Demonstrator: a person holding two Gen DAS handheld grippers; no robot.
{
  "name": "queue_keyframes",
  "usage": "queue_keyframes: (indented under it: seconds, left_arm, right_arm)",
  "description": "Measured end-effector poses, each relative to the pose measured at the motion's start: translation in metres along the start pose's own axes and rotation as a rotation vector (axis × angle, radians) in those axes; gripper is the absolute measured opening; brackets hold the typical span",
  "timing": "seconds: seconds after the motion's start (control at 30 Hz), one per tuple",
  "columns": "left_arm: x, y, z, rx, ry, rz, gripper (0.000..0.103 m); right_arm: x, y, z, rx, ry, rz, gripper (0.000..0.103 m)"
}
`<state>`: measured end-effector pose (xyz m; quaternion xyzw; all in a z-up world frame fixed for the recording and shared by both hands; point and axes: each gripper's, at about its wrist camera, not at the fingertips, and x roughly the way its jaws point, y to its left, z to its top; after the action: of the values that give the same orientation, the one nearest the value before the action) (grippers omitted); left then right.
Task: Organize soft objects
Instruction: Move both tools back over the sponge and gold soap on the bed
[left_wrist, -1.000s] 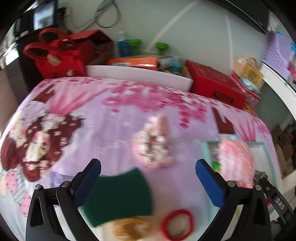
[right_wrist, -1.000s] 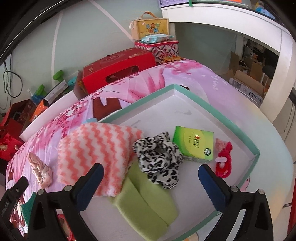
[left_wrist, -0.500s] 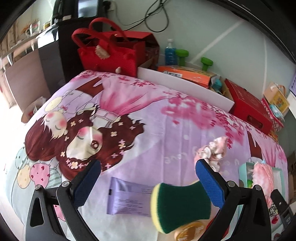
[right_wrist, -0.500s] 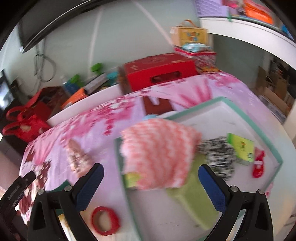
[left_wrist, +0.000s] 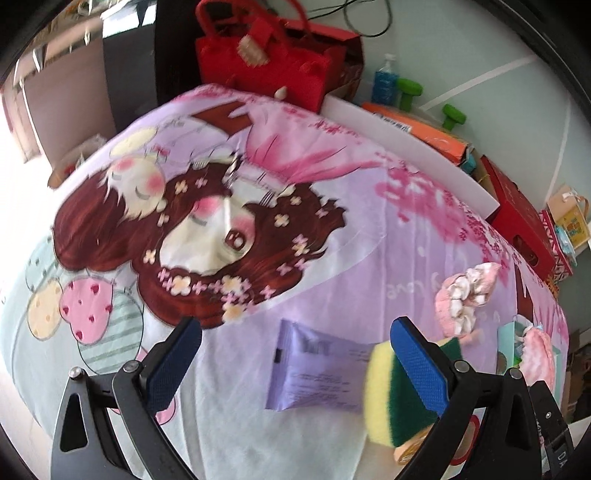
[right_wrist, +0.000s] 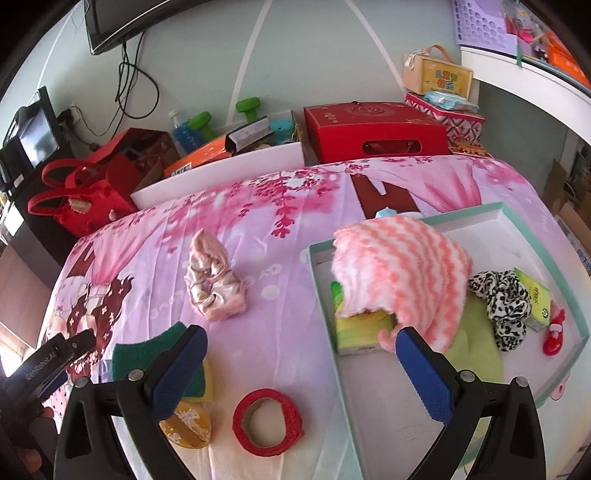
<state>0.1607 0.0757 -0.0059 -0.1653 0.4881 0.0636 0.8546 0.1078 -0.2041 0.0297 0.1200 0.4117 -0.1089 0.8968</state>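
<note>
1. The left gripper (left_wrist: 295, 354) has its blue-padded jaws spread wide and holds nothing. It hovers over a bedsheet (left_wrist: 369, 236) printed with a cartoon girl.
2. Between its fingers, on the sheet, lies a flat purple packet (left_wrist: 314, 373).
3. Just behind its right finger sits a yellow-and-green sponge (left_wrist: 391, 402), partly hidden by that finger.
4. Farther off to the right lies a pink scrunchie (left_wrist: 465, 295), apart from the sponge.
5. The right gripper (right_wrist: 301, 365) also has its jaws wide apart and grips nothing.
6. Below and between its fingers a red ring-shaped band (right_wrist: 267, 421) rests on the sheet. Beside it, behind the left finger, is a small orange round object (right_wrist: 192, 428), touching the sponge.
7. Beyond, the pink scrunchie lies alone in the middle of the sheet.
8. To the right stands a shallow tray with a mint-green rim (right_wrist: 461, 210). Inside it a pink-and-white zigzag cloth (right_wrist: 402, 269) is draped over a box. A light green cloth (right_wrist: 476, 350), a leopard-print scrunchie (right_wrist: 502, 299), a green box (right_wrist: 535, 299) and a small red clip (right_wrist: 554, 332) lie there too.
</note>
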Motion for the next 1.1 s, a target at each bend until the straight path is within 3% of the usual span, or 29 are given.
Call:
queue_keyframes:
  seconds: [0.27,0.47,0.7,1.1]
  left_arm:
    - [0.025,0.022,-0.009,-0.112,0.142,-0.159,0.102]
    - [0.03,0.012,-0.011,-0.1,0.163,-0.221,0.102]
    - [0.032,0.01,-0.011,-0.166,0.188,-0.386,0.102]
    - [0.034,0.018,-0.01,-0.227,0.176,-0.399,0.102]
  right_arm:
    - [0.001,0.006,-0.003,-0.017,0.007,-0.006,0.103]
    - [0.003,0.003,-0.003,-0.019,0.017,-0.013,0.103]
    - [0.005,-0.009,-0.002,0.015,0.026,-0.031,0.103]
    - [0.009,-0.008,-0.003,0.005,0.039,-0.027,0.103]
